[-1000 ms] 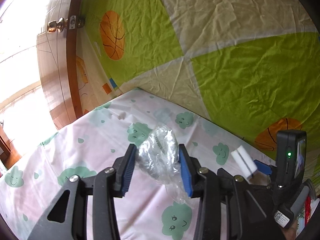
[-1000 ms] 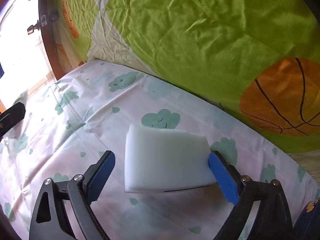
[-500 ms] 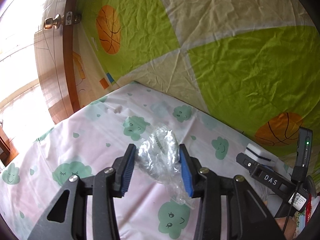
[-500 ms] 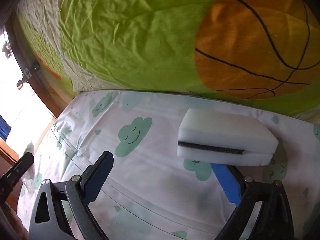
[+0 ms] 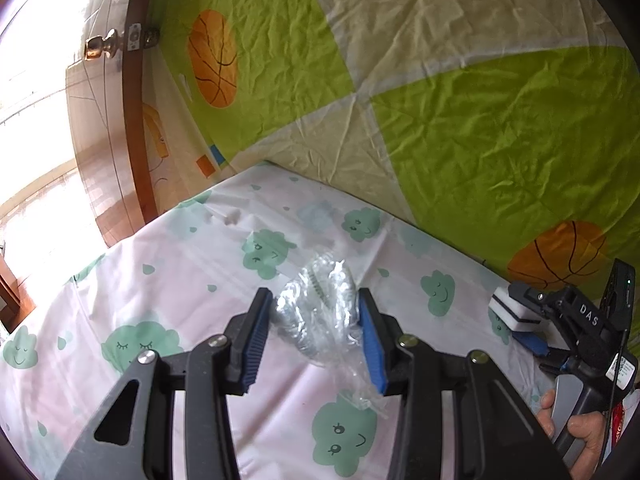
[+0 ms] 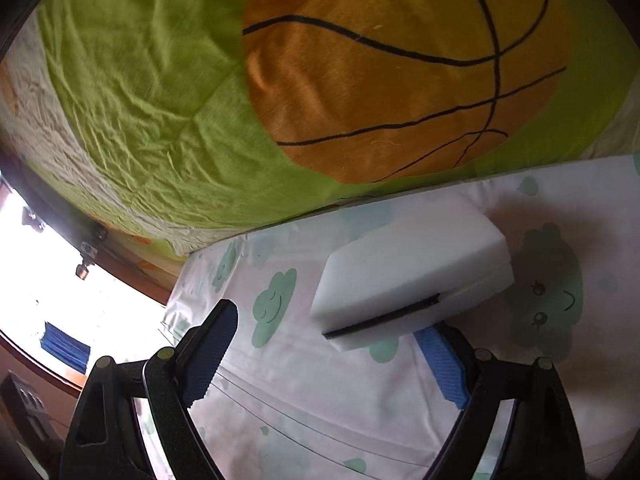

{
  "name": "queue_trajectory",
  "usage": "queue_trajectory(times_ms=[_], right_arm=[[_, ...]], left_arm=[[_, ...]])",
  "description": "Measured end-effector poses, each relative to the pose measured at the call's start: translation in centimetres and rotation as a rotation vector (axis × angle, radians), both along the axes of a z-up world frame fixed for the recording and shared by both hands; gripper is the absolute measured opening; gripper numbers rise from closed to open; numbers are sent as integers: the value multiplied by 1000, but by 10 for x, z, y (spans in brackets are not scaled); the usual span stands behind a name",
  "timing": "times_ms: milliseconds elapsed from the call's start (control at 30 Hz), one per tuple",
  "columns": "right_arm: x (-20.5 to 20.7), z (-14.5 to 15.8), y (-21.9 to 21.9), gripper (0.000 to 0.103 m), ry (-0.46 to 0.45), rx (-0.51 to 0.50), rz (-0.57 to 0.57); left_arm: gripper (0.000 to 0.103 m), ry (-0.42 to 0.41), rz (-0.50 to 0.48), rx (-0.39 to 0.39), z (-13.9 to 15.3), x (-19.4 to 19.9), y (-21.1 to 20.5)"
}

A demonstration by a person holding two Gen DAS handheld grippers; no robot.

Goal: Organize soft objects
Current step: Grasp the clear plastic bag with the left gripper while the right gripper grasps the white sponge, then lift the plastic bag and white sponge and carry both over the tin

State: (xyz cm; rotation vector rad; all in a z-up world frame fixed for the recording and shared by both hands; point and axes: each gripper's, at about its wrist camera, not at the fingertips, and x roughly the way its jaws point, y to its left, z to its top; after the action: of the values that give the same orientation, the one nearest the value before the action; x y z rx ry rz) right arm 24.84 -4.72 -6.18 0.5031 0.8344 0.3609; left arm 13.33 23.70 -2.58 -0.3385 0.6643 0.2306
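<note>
White rectangular foam sponge [image 6: 412,276] is lying flat on the cloud-printed sheet [image 6: 320,400], long axis slanting across the right gripper [image 6: 324,360] — off-centre, over its right-hand finger. Its jaws, spread wide, have just been narrowing, pinching nothing. The left gripper [image 5: 316,340] is clamping a crumpled clear plastic bag [image 5: 318,312] — the right is nearer the sponge.

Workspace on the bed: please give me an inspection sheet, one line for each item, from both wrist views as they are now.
Surface: bed sheet, pale pink with green cloud faces, wrinkled.
Job's things: crumpled clear plastic bag between the left tool's pads; white sponge with a dark middle layer lying on the sheet.
Clutter: small white scraps near the far corner.
Grippers: left tool shut on the bag; right tool open, jaws just closing, sponge beside its right pad, not gripped.
Cables: nothing seen.
Surroundings: green and cream quilt with basketball prints; wooden door with a brass knob.
</note>
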Motion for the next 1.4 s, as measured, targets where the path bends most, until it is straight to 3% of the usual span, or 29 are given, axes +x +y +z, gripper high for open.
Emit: queue_trajectory(times_ms=[200,233,267,333,400,533,733,1033,1200,1400], right_arm=[[9,-3,-23,90,76,196,-76],[9,-3,-25,77,77,210,-95],[8,-4,-27,53,77,226,-112],[11,-18,-33,32,143,300,-131],[9,-23,-37,34,147,317,-169],[6,-15,-25,33,123,204,-121],[-46,21,5,33,-98,-89,-54],[-193,55,14,33,-459,-526,-64],[-242,56,-21,33,-521,-615,-86],[-268,56,-40,33,-547,-666,-85]], left_arm=[[42,4,-1,-2,-1,1,1],[42,5,-2,-2,-1,1,0],[42,6,-2,-1,-1,1,0],[42,8,-2,1,-1,2,0],[42,12,-2,1,-2,2,0],[42,10,-7,13,-3,2,-2],[42,-49,-47,45,5,-2,-15],[42,-229,-211,101,25,-25,-79],[42,-291,-291,128,27,-47,-126],[42,-314,-334,129,28,-78,-165]])
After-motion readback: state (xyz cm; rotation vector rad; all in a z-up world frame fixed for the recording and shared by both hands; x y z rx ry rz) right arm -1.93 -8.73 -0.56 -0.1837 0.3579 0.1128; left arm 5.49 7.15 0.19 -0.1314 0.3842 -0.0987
